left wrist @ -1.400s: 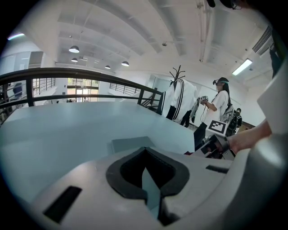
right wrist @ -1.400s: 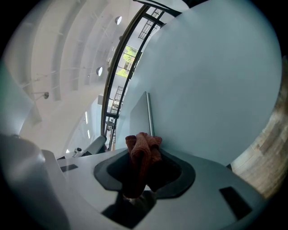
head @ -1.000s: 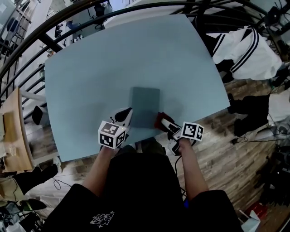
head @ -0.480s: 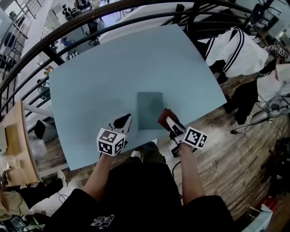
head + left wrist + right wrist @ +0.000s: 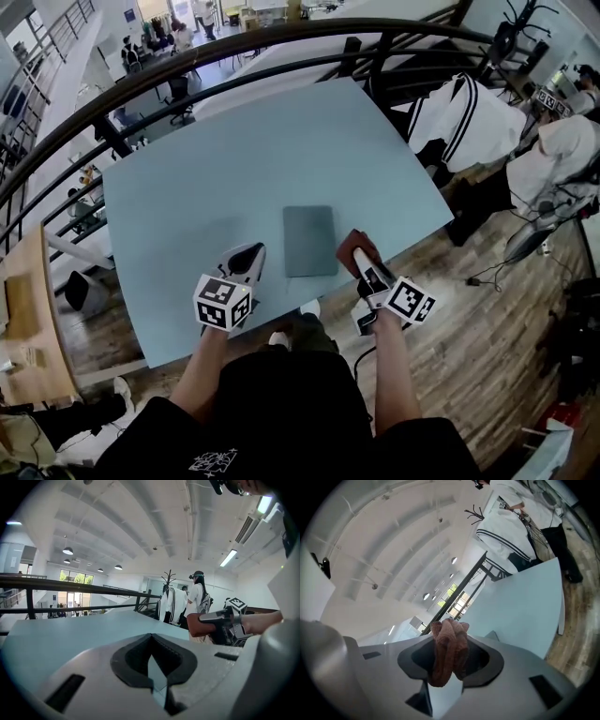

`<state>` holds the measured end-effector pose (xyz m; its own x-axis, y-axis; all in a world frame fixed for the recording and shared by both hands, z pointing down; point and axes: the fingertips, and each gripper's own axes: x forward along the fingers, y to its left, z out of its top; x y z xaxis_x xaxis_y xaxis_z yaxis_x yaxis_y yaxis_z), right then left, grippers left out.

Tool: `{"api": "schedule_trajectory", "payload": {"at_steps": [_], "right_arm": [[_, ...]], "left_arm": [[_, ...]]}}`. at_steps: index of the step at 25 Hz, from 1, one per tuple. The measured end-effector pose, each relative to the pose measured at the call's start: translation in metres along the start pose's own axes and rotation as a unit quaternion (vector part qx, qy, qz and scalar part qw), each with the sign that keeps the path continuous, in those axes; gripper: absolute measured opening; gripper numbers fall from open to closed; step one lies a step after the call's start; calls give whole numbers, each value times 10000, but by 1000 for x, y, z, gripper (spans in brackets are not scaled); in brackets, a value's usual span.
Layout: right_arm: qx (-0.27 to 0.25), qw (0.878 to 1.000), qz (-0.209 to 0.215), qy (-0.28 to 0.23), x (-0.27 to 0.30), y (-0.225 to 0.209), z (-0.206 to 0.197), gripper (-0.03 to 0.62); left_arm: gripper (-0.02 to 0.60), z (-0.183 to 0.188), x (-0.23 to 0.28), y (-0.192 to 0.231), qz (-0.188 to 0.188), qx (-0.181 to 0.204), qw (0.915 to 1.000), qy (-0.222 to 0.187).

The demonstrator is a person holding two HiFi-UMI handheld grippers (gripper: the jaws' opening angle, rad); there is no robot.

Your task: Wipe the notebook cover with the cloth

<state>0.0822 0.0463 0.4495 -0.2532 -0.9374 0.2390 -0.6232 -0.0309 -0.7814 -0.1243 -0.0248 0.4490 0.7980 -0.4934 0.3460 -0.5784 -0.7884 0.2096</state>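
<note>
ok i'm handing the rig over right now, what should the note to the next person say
Left gripper: shut, empty, over the table left of the notebook.
Right gripper: shut on the cloth, just off the notebook's right edge.
Done: the cloth is in the jaws.
Left: wipe the notebook; the cloth is not on it now.

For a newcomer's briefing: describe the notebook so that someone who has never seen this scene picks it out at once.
Start at the large pale blue table and go to its edge nearest the person. There the notebook lies flat between the left tool and the right tool. It is the only dark grey-green rectangle, unlike the crumpled reddish cloth held to its right.
</note>
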Motion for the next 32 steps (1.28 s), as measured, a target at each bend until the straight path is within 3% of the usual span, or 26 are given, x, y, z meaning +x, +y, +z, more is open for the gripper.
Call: {"api": "schedule_trajectory", "payload": {"at_steps": [12,22,32], "right_arm": [[-1468,9878,-239,-463,-25,50,34,144],[-2561,9647,-187,-588,-27,76,88,144],[-3235,9409,-61,-995,-38,117,134,144]], "left_arm": [[-9,37,-22,-20,-73,163,9983,-560],[-9,92,-10,-50,186,436,9949,-891],[-9,160,-27,-65,451,565,9852,-1553]]}}
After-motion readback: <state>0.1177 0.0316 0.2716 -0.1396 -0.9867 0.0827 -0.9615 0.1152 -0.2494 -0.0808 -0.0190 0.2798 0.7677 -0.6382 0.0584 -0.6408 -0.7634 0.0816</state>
